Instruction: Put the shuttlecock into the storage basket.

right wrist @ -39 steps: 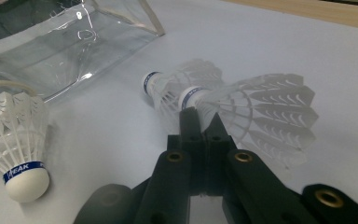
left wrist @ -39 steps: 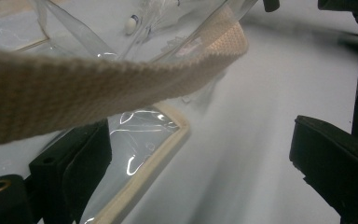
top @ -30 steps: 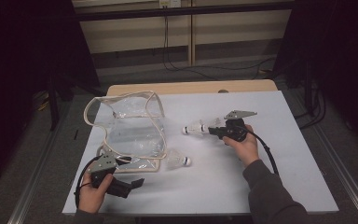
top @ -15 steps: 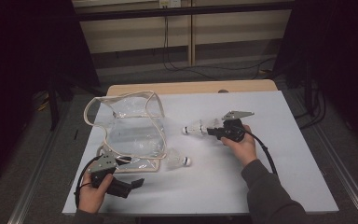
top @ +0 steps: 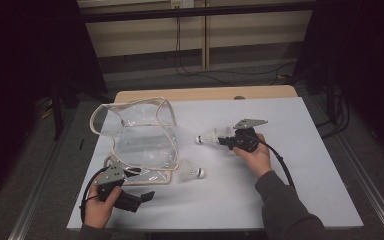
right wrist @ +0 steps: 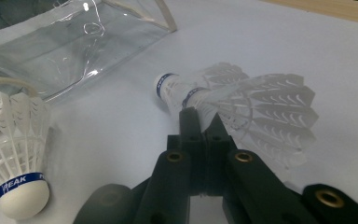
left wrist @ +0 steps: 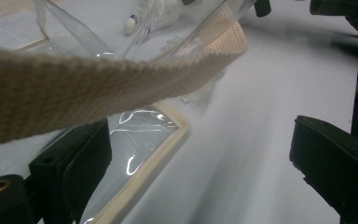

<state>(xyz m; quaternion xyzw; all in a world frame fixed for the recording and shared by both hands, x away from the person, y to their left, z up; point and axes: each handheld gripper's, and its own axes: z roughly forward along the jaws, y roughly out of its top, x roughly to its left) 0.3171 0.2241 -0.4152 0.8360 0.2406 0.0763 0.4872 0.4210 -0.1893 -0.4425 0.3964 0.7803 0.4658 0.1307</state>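
Note:
A clear plastic bag (top: 140,135) with beige trim stands open on the white table (top: 280,200). My right gripper (top: 225,140) is shut on the feather skirt of a white shuttlecock (top: 210,137), whose cork points left toward the bag. In the right gripper view the jaws (right wrist: 200,116) pinch those feathers (right wrist: 251,102). A second shuttlecock (top: 190,171) lies by the bag's near corner (right wrist: 16,140). My left gripper (top: 140,184) rests open at the bag's near edge. In the left gripper view its jaws (left wrist: 191,154) stand wide apart, with the bag's beige strap (left wrist: 98,88) crossing above them.
The table's wooden far edge (top: 205,94) meets a dark floor with cables. A metal rail (top: 375,190) runs along the right side. White tabletop stretches to the right of my right hand and along the near edge.

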